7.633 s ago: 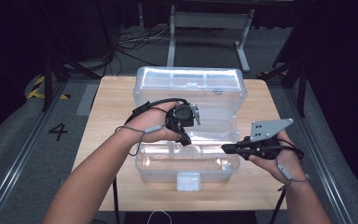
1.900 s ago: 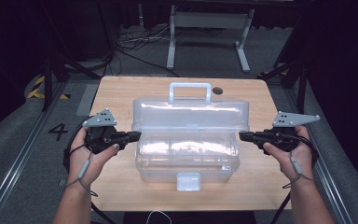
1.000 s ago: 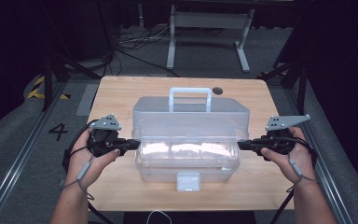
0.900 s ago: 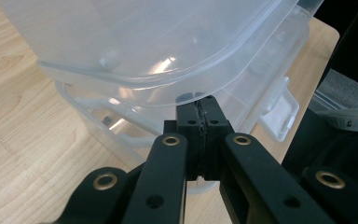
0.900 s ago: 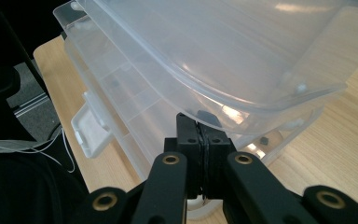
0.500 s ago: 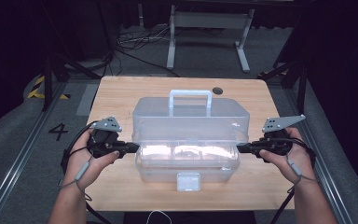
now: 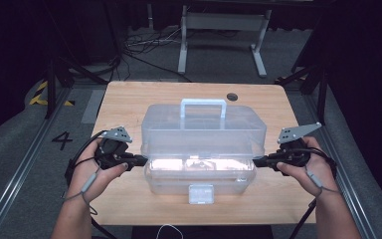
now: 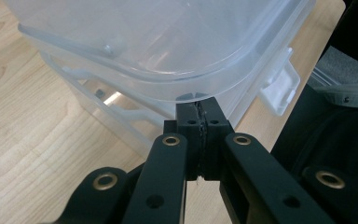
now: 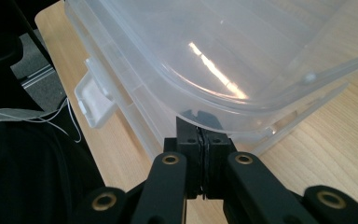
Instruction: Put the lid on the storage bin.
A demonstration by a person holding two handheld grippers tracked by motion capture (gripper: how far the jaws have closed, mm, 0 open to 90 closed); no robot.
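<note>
A clear plastic storage box [image 7: 201,180] stands mid-table, its hinged lid [image 7: 204,127] with a white handle [image 7: 203,105] tilted and held partly down over the base. My left gripper [image 7: 142,160] is shut, its tips pressed under the lid's left edge. Mirroring it, my right gripper [image 7: 256,162] is shut under the right edge. In the left gripper view the closed tips [image 8: 199,109] touch the underside of the lid rim [image 8: 135,42]. The right gripper view has its tips [image 9: 204,128] under the lid [image 9: 242,42] the same way. A white latch [image 7: 201,193] hangs at the front.
The wooden table [image 7: 129,99] has a dark cable hole [image 7: 232,96] behind the box. Beyond the far edge stand a metal frame [image 7: 224,30] and floor cables. Table edges lie close outside both hands. The front latch appears beside each gripper's jaws [image 8: 279,86] [image 9: 91,100].
The lid has swung down from wide open toward the base. Both grippers, shut under its side edges, have lowered with it and drifted slightly toward the person.
</note>
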